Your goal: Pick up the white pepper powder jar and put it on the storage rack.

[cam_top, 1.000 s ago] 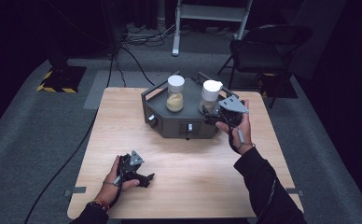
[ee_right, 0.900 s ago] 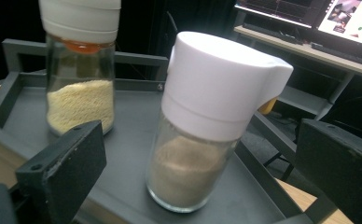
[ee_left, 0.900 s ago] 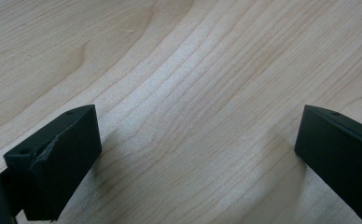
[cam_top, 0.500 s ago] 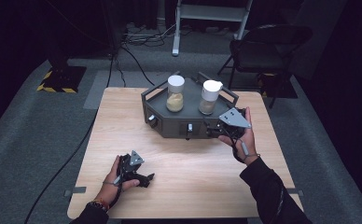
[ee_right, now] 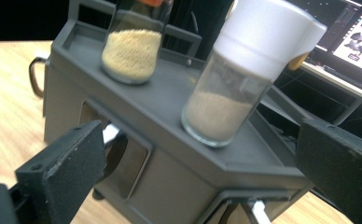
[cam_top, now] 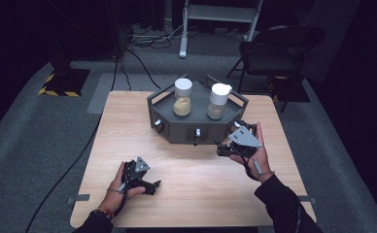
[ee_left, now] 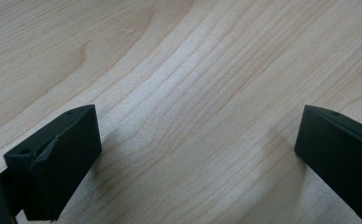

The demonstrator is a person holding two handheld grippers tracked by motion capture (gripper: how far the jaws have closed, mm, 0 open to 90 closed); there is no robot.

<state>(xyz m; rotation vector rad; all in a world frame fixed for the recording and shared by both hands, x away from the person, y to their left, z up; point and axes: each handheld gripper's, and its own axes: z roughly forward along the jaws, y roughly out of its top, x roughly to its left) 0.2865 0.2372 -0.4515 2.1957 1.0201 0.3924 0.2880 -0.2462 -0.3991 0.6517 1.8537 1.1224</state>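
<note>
Currently, the right tongs point(cam_top: 224, 147) are held with jaws spread apart just in front of the grey stand point(cam_top: 177, 127), aimed at the white-capped jar point(ee_right: 244, 74), which stands upright on the stand's right side beside the grain jar point(ee_right: 132, 46). Nearer the person, the left tongs point(cam_top: 150, 185) are rested open on the table point(cam_top: 196, 189), empty.

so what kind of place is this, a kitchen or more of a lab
Likely a lab or recording studio, not a kitchen: dark surroundings, a lone wooden table on grey carpet with cables trailing across it, a folding chair, and a monitor behind.
</note>
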